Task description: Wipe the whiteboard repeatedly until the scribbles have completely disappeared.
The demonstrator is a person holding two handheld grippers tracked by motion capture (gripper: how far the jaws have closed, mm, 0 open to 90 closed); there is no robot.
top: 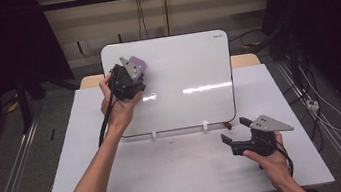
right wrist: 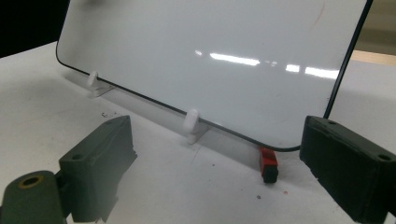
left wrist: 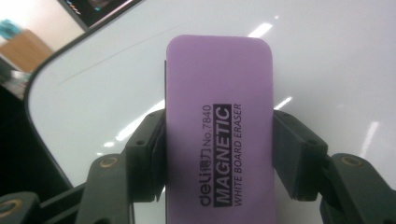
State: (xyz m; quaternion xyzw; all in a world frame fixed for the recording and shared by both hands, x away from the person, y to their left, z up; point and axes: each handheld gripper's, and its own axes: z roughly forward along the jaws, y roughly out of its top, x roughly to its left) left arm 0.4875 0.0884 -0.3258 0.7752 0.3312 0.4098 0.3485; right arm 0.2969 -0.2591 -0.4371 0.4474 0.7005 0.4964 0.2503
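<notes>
A: So, what is going on?
B: The left gripper (top: 131, 76) squeezes the purple whiteboard eraser (left wrist: 219, 135) at the whiteboard (top: 182, 84) top corner. The right gripper (top: 236, 129) waits, jaws wide apart.
A: Next?
B: Probably wipe sideways, pressing flat.

High view: overhead, facing forward onto bench (top: 184, 175). Gripper views: close, facing whiteboard (top: 182, 84) (left wrist: 327, 60) (right wrist: 210, 56). Whiteboard shared by all three.

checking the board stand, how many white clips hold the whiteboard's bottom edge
2. One white clip sits under the left part of the whiteboard bottom edge, the other white clip nearer the right part. Both stand on the table. More may be hidden behind the board.
</notes>
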